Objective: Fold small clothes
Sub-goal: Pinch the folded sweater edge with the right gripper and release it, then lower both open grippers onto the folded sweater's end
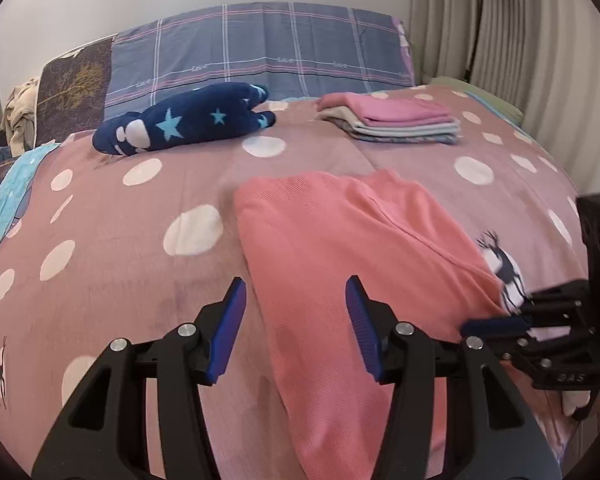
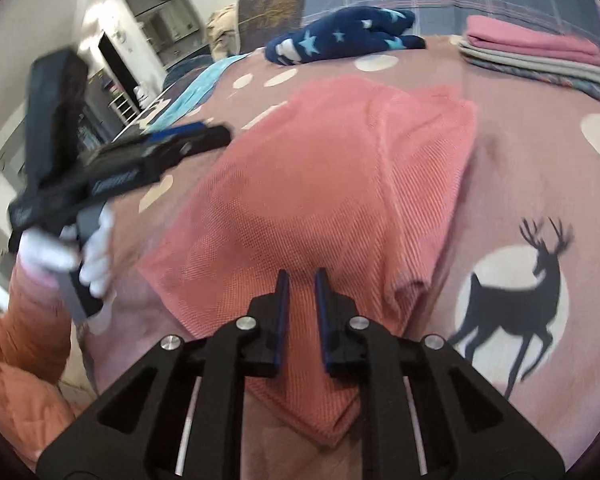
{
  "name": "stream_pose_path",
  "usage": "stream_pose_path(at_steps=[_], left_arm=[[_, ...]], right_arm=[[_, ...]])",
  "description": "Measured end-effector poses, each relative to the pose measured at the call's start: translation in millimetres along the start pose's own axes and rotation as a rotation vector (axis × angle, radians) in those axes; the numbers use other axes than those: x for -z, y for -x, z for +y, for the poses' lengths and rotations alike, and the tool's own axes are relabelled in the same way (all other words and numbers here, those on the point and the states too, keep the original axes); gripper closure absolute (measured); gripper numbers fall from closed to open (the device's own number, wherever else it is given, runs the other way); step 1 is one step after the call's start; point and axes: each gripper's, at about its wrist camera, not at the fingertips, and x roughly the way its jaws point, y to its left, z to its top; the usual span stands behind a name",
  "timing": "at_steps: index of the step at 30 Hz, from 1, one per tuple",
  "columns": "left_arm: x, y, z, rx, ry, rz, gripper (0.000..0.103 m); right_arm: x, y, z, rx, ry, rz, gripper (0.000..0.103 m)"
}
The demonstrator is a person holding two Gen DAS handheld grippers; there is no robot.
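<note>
A salmon-pink garment (image 1: 340, 256) lies partly folded on the pink dotted bedspread (image 1: 140, 240); it also shows in the right wrist view (image 2: 320, 184). My left gripper (image 1: 296, 292) is open, hovering over the garment's near left edge, holding nothing. My right gripper (image 2: 301, 276) has its jaws narrowly apart just above the garment's near end, with no cloth visibly pinched. It also shows at the right of the left wrist view (image 1: 496, 324). The left gripper appears blurred at the left of the right wrist view (image 2: 192, 136).
A stack of folded clothes (image 1: 396, 120) sits at the far right of the bed. A navy star-patterned garment (image 1: 180, 120) lies at the far left. Plaid pillows (image 1: 260, 48) line the headboard. Curtains (image 1: 540, 40) hang on the right.
</note>
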Motion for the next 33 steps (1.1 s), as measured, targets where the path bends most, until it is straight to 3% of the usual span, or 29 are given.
stream_pose_path(at_steps=[4,8,17,21,24,26,30,31,33], left_arm=[[13.0,4.9,-5.0,0.019,0.001,0.020,0.050],[45.4,-15.1,-4.7,0.017,0.010,0.145,0.048],[57.5,8.2,6.0,0.095,0.059,0.137,0.049],[47.2,17.6,2.0,0.120,0.055,0.081,0.049],[46.6,5.7,-2.2,0.090,0.025,0.115,0.049],[55.2,-7.8,-2.4,0.081,0.031,0.157,0.049],[60.1,-8.2,4.6,0.109,0.061,0.137,0.048],[60.5,-8.5,4.5,0.109,0.057,0.134,0.048],[61.0,-8.4,2.3,0.098,0.043,0.130,0.048]], right_arm=[[3.3,3.1,13.6,0.046,0.025,0.004,0.079],[9.1,1.7,18.2,0.064,0.019,0.003,0.077],[15.1,21.6,18.9,0.066,-0.016,-0.017,0.077],[-15.4,28.5,23.7,0.107,0.050,-0.071,0.077],[-46.7,16.8,22.8,0.134,0.094,-0.081,0.077],[-72.2,-0.7,17.5,0.143,0.100,-0.055,0.081],[-105.2,-42.4,0.7,0.173,0.094,0.029,0.087],[-110.8,-53.2,-7.1,0.208,0.097,0.042,0.090],[-122.3,-83.6,-39.4,0.380,0.104,0.043,0.094]])
